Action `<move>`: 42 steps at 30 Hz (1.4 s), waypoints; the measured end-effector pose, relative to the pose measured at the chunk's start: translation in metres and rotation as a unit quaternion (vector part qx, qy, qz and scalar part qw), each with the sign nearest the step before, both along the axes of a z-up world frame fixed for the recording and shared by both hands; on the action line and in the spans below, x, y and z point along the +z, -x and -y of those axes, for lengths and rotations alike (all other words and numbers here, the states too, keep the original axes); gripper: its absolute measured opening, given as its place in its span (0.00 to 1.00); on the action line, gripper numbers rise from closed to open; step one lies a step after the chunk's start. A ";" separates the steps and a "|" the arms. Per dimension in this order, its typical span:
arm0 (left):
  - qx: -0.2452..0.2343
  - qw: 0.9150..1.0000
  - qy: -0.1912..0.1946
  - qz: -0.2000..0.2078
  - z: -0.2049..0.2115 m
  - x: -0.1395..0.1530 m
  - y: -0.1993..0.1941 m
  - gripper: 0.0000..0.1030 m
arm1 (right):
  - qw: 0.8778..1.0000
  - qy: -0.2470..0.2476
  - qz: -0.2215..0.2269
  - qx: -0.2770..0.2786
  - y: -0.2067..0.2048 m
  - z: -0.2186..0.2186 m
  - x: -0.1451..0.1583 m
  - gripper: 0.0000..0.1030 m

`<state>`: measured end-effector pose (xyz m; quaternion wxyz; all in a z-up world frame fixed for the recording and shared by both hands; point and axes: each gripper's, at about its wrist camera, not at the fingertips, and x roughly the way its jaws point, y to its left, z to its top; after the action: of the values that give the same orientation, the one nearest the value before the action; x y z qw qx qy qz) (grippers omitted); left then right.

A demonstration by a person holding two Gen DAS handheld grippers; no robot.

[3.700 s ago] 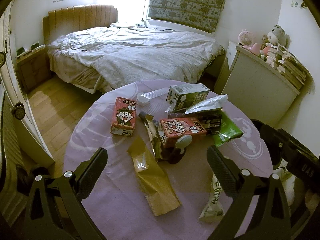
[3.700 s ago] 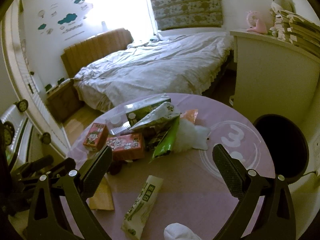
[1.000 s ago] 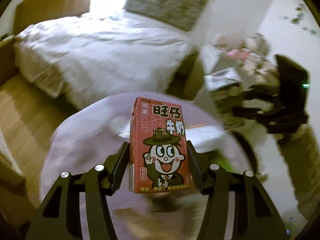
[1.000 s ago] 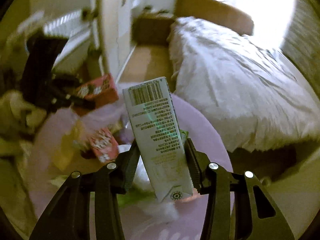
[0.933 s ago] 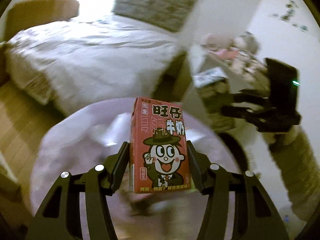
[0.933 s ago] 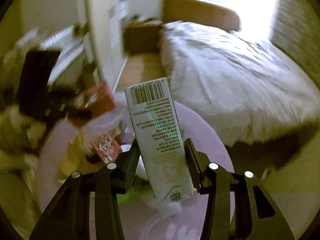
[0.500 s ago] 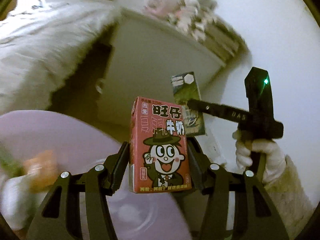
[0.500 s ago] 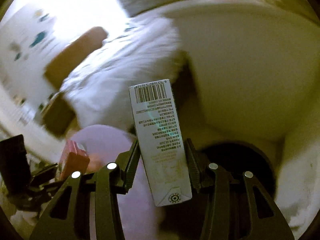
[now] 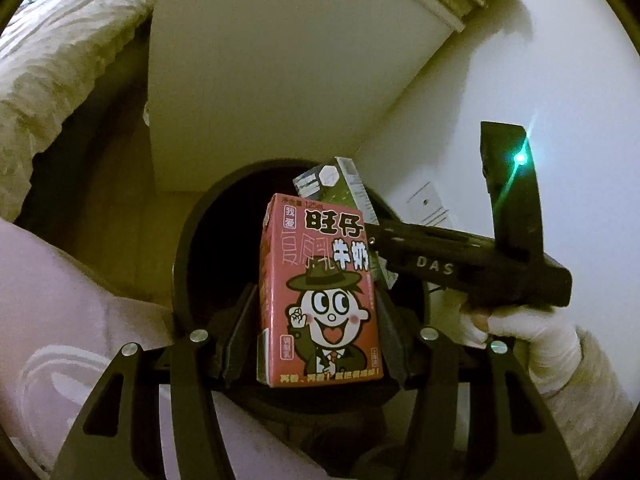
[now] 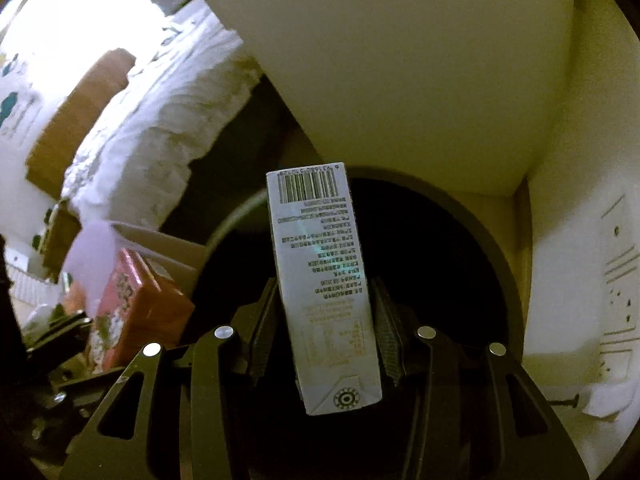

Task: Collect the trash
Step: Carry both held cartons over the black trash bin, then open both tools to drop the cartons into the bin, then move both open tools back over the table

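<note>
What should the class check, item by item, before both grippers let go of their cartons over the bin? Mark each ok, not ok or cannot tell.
1. Left gripper shut on the red cartoon-printed milk carton: ok.
2. Right gripper shut on the pale grey barcoded carton: ok.
3. Red carton in front of the round black bin mouth in the left wrist view: ok.
4. Grey carton in front of the bin opening in the right wrist view: ok.
5. Cartons apart from each other: cannot tell, they overlap in the left view.
6. Room inside the bin: cannot tell, its inside is dark.
</note>
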<state>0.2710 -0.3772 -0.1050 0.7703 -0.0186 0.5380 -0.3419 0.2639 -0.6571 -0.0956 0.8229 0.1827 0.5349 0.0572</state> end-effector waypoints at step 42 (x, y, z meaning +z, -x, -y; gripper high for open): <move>0.340 0.920 -0.038 0.188 -0.309 0.125 0.204 0.90 | 0.875 0.084 0.225 0.421 0.087 -0.316 0.160 0.60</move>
<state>0.0673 -0.0685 0.0196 0.9274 -0.1064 0.3568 -0.0354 0.1772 -0.3412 0.0648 0.8315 -0.1473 0.3644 0.3926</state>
